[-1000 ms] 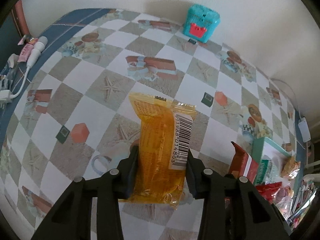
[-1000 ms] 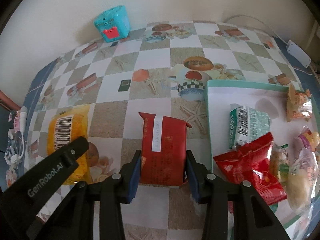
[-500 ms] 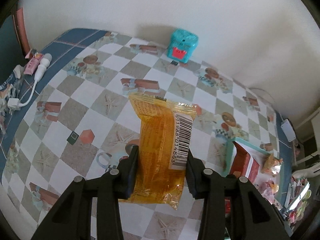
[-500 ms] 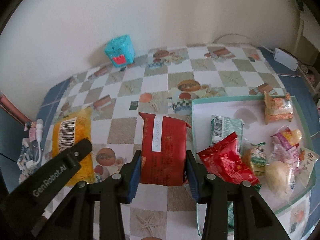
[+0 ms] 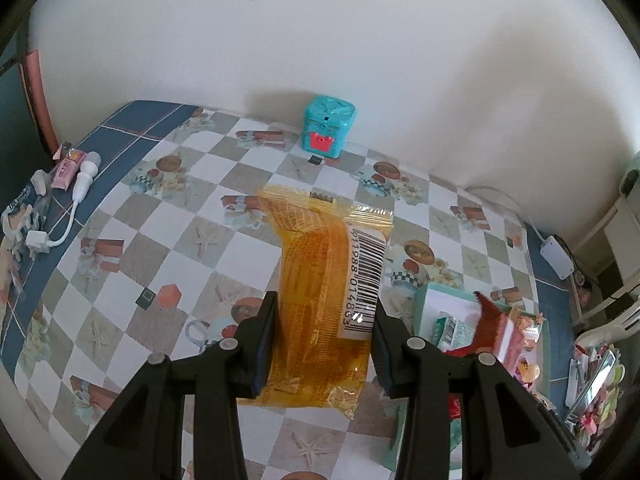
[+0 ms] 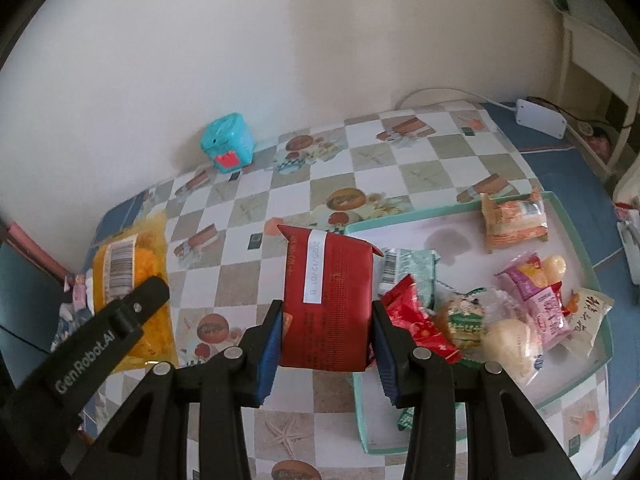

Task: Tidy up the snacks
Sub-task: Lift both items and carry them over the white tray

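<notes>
Currently, the yellow packet (image 5: 324, 300) is pinched across its width in the left gripper (image 5: 324, 344), and the red packet (image 6: 326, 300) in the right gripper (image 6: 325, 340), above the surface (image 5: 224, 200) near the tray (image 6: 576, 216). Both are judged light, soft and crushable; mid-body side grips are recommended.

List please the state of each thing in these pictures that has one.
Left gripper: jaws shut on yellow packet, held off the table.
Right gripper: jaws shut on red packet, lifted.
Tray: holds several sealed snacks.
Teal box: closed, upright.
</notes>
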